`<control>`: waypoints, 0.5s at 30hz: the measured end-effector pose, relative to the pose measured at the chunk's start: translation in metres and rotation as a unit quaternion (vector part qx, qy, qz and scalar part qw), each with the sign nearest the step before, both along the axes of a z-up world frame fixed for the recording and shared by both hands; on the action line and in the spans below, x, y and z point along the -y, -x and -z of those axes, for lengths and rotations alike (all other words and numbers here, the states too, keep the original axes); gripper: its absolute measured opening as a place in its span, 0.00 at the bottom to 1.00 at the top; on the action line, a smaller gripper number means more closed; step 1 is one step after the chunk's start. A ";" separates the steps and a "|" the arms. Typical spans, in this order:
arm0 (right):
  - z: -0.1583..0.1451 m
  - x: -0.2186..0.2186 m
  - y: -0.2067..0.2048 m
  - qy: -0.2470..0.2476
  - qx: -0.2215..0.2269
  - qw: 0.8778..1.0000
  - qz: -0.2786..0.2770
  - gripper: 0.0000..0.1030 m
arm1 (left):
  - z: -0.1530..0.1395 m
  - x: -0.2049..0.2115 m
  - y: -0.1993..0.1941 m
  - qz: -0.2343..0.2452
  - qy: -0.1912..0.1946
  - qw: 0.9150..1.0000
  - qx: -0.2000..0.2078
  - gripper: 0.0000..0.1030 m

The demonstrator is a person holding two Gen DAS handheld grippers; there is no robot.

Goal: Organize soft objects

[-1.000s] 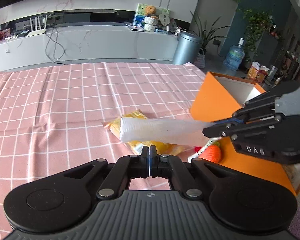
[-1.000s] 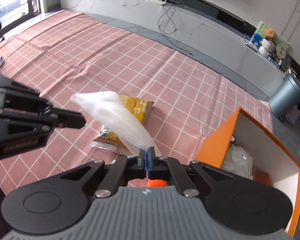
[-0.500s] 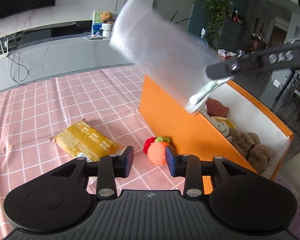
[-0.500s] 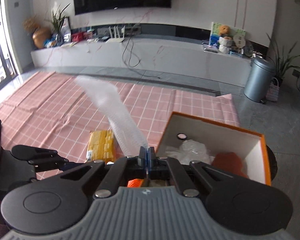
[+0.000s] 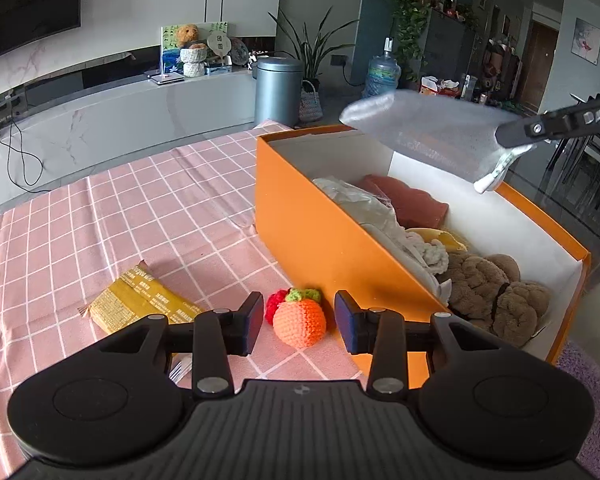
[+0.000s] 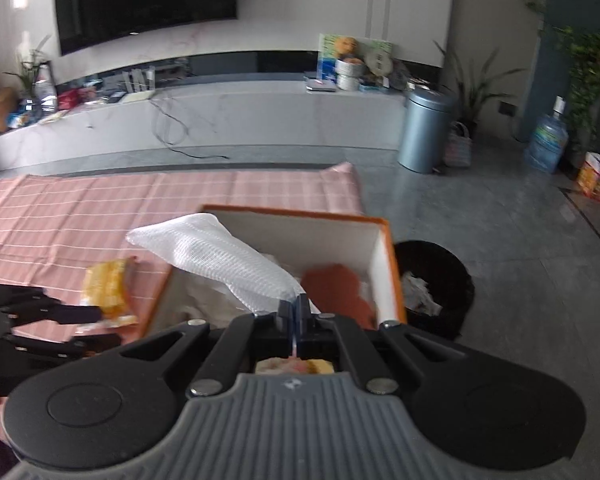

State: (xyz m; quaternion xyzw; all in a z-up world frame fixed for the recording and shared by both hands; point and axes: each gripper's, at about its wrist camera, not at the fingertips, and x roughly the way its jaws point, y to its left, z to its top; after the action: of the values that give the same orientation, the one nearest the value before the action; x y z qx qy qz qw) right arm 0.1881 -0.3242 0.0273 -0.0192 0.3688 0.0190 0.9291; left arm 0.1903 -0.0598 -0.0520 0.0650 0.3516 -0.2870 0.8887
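Foam stuff, that white mesh foam sleeve (image 6: 224,258) – pinched by one end in the right gripper (image 6: 294,312), jaws shut tight on it, rest sticking out fwd and up-left of the fingertips, over the open orange cardboard box with white inside (image 5: 324,236). It holds its shape out in the air w/o drooping much, so prob v light and springy, not floppy like cloth. Squashes flat where it's nipped, so an end grip looks fine, no need to squeeze hard. Guessing it'll bounce back a bit once dropped, so better to let go low inside the box imo.

Left gripper (image 5: 296,322) is wide open, holding nothing. Right btwn its fingers, just ahead, sits the small orange crocheted fruit w/ green top (image 5: 299,322), a red knitted bit (image 5: 275,306) touching it on the left. Looks soft, round, grippy yarn – grab across the middle, should squish not slip. Flat yellow foil snack packet (image 5: 140,304) lies left of the left finger on the pink checked tablecloth (image 5: 100,216); crinkly and thin, prob slippery, take it by an edge.
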 end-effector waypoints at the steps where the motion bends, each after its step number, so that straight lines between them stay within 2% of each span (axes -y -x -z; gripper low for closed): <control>1: 0.005 0.004 -0.002 0.006 -0.004 1.000 0.010 0.00 | 0.000 0.001 0.001 0.001 -0.001 1.000 0.001 0.44; 7: 0.042 0.019 -0.018 0.025 -0.047 0.998 0.046 0.00 | 0.000 0.010 0.002 0.008 -0.016 1.000 0.004 0.48; 15: 0.073 0.016 -0.037 0.062 -0.092 0.993 0.029 0.00 | 0.011 0.018 -0.011 0.034 -0.048 0.998 0.002 0.50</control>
State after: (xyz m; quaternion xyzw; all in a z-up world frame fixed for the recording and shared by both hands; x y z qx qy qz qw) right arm 0.2249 -0.3407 -0.0456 -0.0642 0.4533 -0.0289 0.8886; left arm 0.2010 -0.0777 -0.0631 0.1198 0.3613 -0.2993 0.8750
